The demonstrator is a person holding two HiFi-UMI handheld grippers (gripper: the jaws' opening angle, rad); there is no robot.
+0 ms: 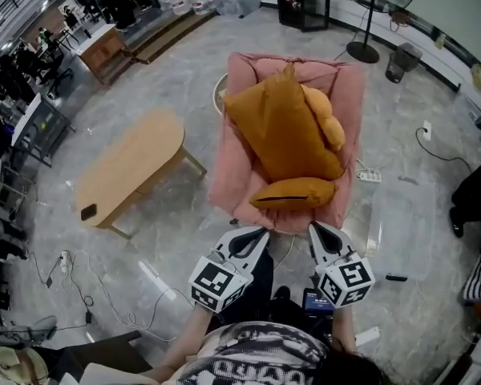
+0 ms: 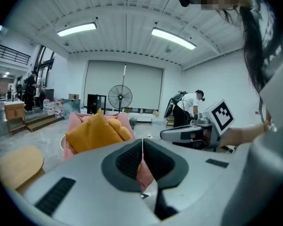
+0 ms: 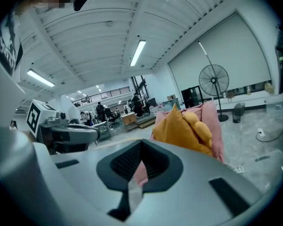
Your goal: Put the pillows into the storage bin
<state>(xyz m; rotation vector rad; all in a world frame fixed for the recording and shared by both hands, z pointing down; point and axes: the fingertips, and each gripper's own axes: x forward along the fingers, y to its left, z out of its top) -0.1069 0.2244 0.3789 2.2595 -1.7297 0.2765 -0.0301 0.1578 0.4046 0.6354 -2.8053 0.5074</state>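
While poised at the near rim of the pink bin [image 1: 224, 175], holding left tongs [image 1: 261, 232] and right tongs [image 1: 313, 226] both pressed together, nothing clearly pinched. Inside already: big pillow [image 1: 279, 127] leaning upright, flat pillow [image 1: 293, 192] in front, lumpy pillow [image 1: 325, 120] behind.

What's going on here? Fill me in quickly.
A person holds a gripper in each hand, both aimed at the pink bin on the floor. The left gripper and the right gripper are both shut and empty, close to the bin's near edge. The orange pillows sit piled in the bin.
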